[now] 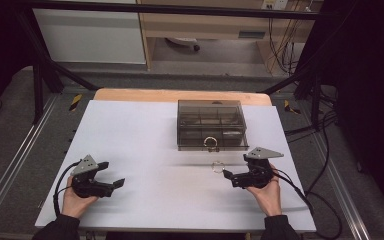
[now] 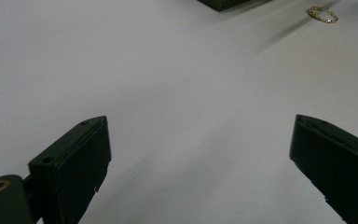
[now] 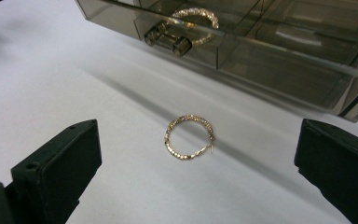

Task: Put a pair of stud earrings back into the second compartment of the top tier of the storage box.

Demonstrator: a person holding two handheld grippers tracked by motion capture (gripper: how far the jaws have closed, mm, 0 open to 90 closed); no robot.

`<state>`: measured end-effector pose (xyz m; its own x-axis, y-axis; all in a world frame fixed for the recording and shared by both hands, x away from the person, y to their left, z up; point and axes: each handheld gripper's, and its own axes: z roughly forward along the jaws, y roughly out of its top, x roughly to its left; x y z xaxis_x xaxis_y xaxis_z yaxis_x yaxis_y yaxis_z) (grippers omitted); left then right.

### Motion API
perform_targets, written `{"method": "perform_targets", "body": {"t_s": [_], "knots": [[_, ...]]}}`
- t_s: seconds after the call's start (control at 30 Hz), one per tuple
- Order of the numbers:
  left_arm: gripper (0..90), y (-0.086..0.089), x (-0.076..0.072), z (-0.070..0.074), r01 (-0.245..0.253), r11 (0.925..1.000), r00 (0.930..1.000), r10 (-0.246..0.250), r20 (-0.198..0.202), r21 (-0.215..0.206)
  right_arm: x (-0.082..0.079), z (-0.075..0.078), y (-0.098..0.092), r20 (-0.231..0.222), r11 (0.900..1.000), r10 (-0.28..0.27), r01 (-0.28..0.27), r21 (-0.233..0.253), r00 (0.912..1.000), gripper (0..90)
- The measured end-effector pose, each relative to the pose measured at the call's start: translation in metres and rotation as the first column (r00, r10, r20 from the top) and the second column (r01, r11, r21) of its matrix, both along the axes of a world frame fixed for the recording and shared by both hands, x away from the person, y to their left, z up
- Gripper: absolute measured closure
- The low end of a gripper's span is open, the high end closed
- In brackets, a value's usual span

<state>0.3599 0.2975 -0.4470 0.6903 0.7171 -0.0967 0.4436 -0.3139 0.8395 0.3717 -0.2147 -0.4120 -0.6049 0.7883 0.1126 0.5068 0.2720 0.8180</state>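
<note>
**Right gripper lined up on the loose hoop earring**

The right gripper (image 1: 228,176) sits low over the white table sheet (image 1: 145,150) with its two black jaws spread wide and nothing between them but the thin gold hoop earring (image 3: 189,137), studded with small stones, which lies flat on the sheet just ahead of the jaw tips and roughly centred between them. Beyond the hoop, farther out along the gripper's line, stands the smoky transparent plastic organiser box (image 3: 279,42), divided into compartments; a second gold hoop of the same kind (image 3: 193,24) shows through its near wall, behind the drawer's clear knob.

The left gripper (image 1: 117,184) rests well off to the side, jaws also apart and empty, pointing across bare sheet toward the earring far ahead of it.

The step in hand looks like the approach for a pick. The next move would call for easing the right jaws forward and down until they bracket the hoop, then closing gently across its rim, since so thin and flat a thing could easily slide or flip away.
</note>
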Motion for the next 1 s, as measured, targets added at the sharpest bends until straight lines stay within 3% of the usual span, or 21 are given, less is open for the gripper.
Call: {"method": "perform_targets", "body": {"t_s": [0.2,0.37,0.53,1.0], "knots": [[5.0,0.0,0.0,0.0,0.001,1.0,1.0,-0.001,-0.001,0.001,0.007,-0.014,0.007,-0.033,0.999,0.012,-0.013,-0.03,0.9994,3.9],[5.0,0.0,0.0,0.0,0.001,1.0,1.0,-0.001,-0.002,0.002,0.016,-0.021,0.011,-0.053,1.0,0.016,-0.017,-0.026,0.9985,8.0],[5.0,0.0,0.0,0.0,0.001,1.0,1.0,-0.001,-0.002,0.002,0.025,-0.027,0.012,-0.052,0.999,0.004,-0.005,-0.035,0.9986,12.9],[5.0,0.0,0.0,0.0,-0.003,1.0,1.0,0.003,-0.003,0.002,0.043,-0.039,0.014,-0.037,0.999,0.001,-0.003,-0.052,0.9993,43.3]]}}
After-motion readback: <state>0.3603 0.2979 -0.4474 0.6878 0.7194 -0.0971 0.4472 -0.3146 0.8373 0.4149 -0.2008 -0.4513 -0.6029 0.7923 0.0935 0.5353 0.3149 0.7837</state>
